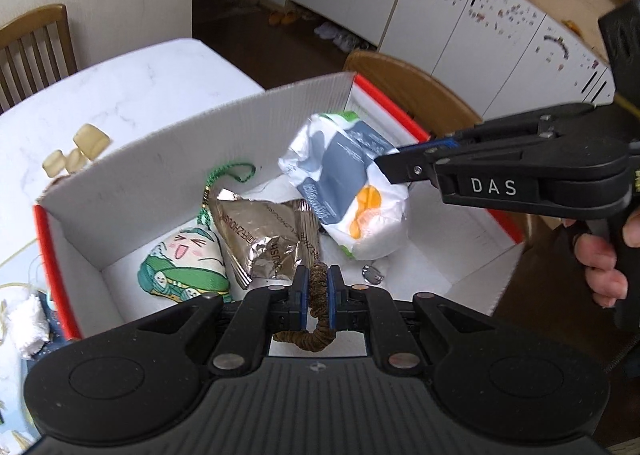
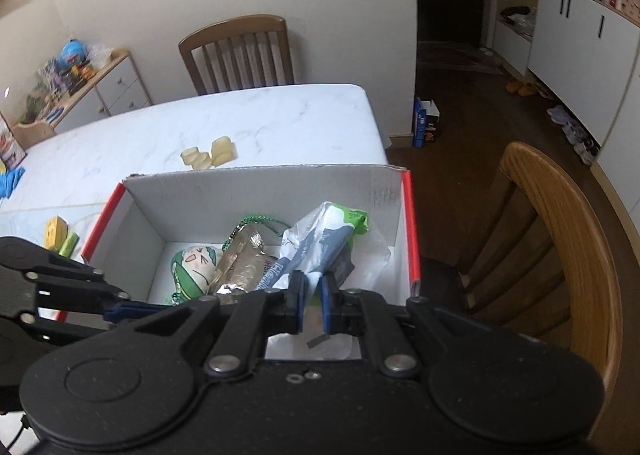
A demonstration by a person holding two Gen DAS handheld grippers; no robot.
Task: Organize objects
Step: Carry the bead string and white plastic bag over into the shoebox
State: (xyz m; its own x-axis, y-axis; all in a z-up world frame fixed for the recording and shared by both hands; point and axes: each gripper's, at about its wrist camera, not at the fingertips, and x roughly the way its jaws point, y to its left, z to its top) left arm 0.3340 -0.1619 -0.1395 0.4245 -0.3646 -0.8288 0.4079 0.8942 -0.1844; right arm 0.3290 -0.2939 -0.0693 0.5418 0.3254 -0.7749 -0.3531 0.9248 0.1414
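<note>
A white cardboard box with red edges stands on the marble table; it also shows in the right wrist view. Inside lie a green cartoon plush charm, a silver foil packet and a small metal piece. My left gripper is shut on a brown hair tie above the box's near edge. My right gripper, also in the left wrist view, is shut on a white, grey and green wipes pack, held tilted above the box's right side.
Pale yellow soft blocks lie on the table behind the box. A white cloth and yellow-green items lie left of the box. Wooden chairs stand at the far side and at the right.
</note>
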